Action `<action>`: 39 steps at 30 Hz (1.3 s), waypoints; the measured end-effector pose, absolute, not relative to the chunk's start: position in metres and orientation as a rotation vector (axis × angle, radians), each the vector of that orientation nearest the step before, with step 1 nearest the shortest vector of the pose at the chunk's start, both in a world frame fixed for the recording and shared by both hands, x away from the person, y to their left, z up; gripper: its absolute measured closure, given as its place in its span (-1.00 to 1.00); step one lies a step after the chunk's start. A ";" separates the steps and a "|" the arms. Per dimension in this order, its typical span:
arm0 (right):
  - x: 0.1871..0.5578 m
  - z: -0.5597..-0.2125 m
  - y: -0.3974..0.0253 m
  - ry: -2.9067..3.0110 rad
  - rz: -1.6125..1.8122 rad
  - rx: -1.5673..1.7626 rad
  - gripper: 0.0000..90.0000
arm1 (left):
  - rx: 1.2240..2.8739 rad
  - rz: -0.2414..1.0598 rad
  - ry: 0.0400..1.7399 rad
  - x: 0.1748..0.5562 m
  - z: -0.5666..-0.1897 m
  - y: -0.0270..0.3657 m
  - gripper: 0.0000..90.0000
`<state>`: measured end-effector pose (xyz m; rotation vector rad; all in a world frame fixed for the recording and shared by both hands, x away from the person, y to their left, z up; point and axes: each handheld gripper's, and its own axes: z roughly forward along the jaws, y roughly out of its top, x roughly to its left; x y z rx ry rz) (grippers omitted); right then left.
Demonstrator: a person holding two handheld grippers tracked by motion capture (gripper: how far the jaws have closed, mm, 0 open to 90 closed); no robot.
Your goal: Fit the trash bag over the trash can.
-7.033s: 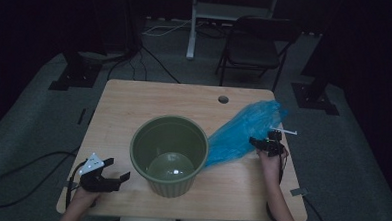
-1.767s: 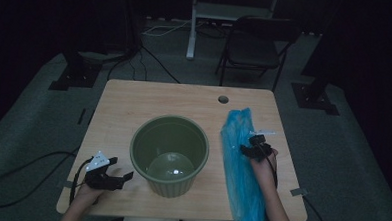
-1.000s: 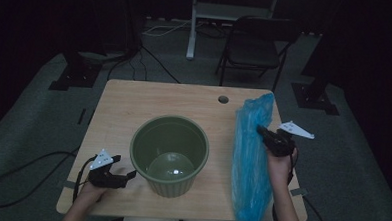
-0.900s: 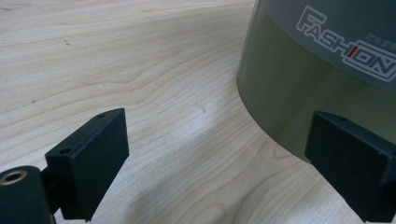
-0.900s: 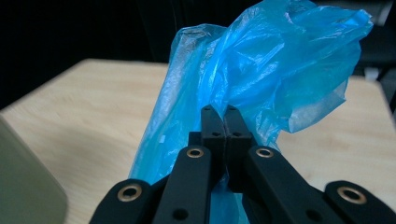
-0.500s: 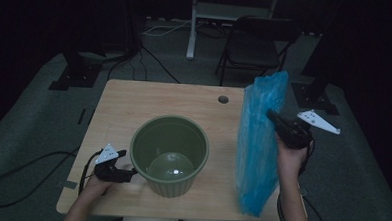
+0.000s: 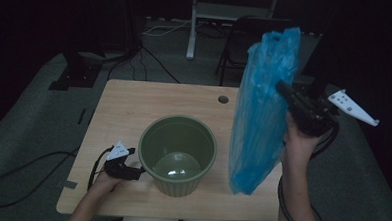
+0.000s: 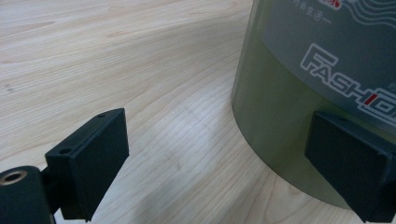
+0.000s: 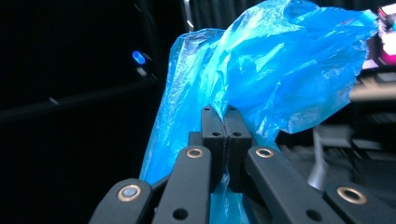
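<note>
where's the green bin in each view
High view: the green bin stands at the near middle of the table, with the left tongs open at its left side.
Left gripper view: its wall takes up the right side, with white lettering.
Right gripper view: not in it.
Shared landmark: the pale wooden tabletop under the bin, seen in the high and left gripper views.

In the left gripper view, the green bucket (image 8: 299, 93) runs off the top and right edges, so its printed word is cut short. The right gripper (image 9: 226, 123) hides the bit of blue bag (image 9: 261, 70) pinched between its jaws. From above, the bag (image 7: 261, 108) covers part of the table (image 7: 134, 108) behind it.
</note>
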<state>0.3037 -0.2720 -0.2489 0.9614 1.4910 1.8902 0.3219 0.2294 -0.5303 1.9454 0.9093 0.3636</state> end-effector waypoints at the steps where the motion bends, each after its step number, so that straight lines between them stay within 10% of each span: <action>1: 0.302 -0.240 -0.269 1.483 1.924 0.930 1.00 | 1.947 0.360 0.907 0.323 -0.531 0.227 -0.85; 15: 0.314 -0.162 -0.207 1.403 2.074 0.688 1.00 | 2.006 0.344 0.875 0.322 -0.537 0.205 -0.85; 39: 0.337 -0.308 -0.140 1.725 1.882 0.827 1.00 | 1.980 0.357 0.964 0.302 -0.529 0.233 -0.85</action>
